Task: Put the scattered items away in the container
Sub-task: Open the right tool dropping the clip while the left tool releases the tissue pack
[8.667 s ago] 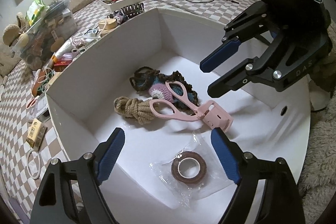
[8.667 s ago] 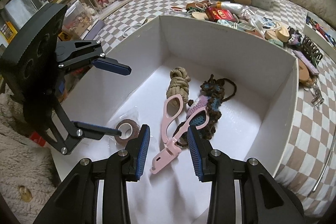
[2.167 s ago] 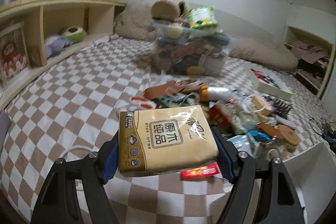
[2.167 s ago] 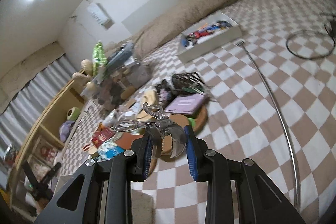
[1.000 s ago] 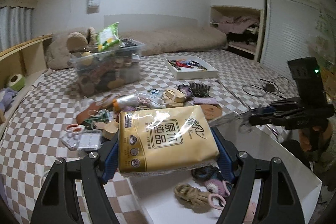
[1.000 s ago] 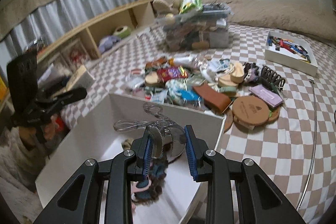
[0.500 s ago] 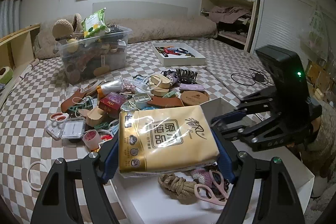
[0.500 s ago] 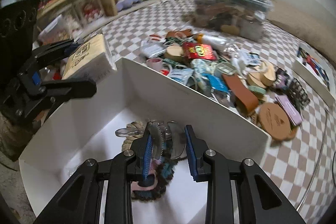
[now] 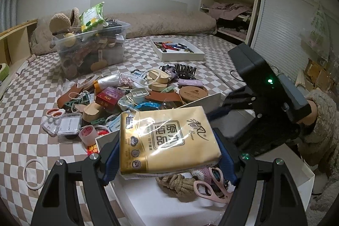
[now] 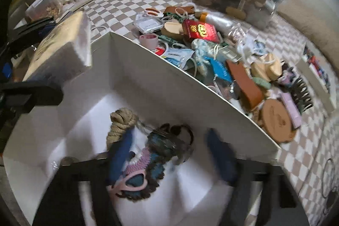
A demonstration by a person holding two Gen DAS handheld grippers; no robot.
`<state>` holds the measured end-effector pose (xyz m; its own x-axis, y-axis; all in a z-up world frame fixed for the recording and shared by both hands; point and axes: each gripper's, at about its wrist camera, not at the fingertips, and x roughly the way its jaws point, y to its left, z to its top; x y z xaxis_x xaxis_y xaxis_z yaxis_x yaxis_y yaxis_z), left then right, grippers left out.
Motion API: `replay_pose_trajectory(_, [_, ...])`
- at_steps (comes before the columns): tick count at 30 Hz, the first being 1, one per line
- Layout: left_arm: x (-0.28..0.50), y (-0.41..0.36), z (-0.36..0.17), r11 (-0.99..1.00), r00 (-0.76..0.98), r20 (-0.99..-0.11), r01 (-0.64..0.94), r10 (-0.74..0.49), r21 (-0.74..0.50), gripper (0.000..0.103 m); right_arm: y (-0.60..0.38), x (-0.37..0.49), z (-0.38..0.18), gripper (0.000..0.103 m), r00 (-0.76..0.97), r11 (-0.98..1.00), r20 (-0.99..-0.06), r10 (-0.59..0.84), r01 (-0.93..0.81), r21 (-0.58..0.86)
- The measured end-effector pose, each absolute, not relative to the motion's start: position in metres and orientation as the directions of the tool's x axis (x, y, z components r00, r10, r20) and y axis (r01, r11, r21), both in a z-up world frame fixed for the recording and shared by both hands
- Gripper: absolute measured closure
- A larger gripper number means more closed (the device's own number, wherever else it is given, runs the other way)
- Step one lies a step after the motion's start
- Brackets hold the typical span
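My left gripper [image 9: 167, 154] is shut on a yellow tissue pack [image 9: 167, 139], held above the near corner of the white box [image 9: 305, 175]. In the right wrist view the tissue pack [image 10: 61, 52] hangs over the box's left wall [image 10: 159, 82]. My right gripper [image 10: 169, 154] points down into the box. Its jaws are opening and its blurred blue pads [image 10: 120, 154] press on nothing. A grey metal ring bundle [image 10: 182, 149] looks to lie loose between them on the crocheted piece [image 10: 156, 158]. A rope coil [image 10: 122, 120] and pink scissors [image 9: 209, 187] also lie inside.
Past the box's far wall, scattered items cover the checked bedcover: a red box [image 10: 200, 30], a round brown coaster [image 10: 275, 122], a white ring [image 9: 35, 171]. Farther back stand a clear storage bin [image 9: 91, 52] and a white tray [image 9: 175, 49]. A sleeve [image 9: 322, 120] is at the right.
My right gripper has dipped into the box and spread its jaws, letting go of the metal rings. My left gripper still holds the tissue pack in about the same place.
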<state>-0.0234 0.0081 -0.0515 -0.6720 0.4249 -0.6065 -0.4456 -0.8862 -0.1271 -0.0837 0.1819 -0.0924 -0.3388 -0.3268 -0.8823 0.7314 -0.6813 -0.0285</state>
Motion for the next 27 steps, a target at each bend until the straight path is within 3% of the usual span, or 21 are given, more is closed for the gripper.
replay_pose_trajectory(1, [-0.023,0.009,-0.052,-0.885,-0.67,-0.609,-0.448,0.425,-0.125,0.025,0.183,-0.08,-0.091,0.015,-0.355,-0.679,-0.878,-0.322,0.732,-0.047])
replay_pose_trajectory(11, [-0.025,0.021,-0.059,-0.866,-0.613,-0.659,-0.484,0.436,-0.122,0.025,0.189,-0.052,-0.09,0.015,-0.338,-0.647,-0.882,-0.328,0.76,-0.05])
replay_pose_trajectory(23, [-0.01,0.03,-0.065,-0.839,-0.562,-0.738,-0.544,0.373,-0.01,0.025,0.194,-0.042,-0.097,0.014,-0.324,-0.644,-0.888,-0.326,0.764,-0.042])
replay_pose_trajectory(27, [-0.001,0.034,-0.068,-0.816,-0.536,-0.76,-0.578,0.367,0.013,0.025,0.195,-0.04,-0.095,0.003,-0.331,-0.647,-0.885,-0.327,0.761,-0.045])
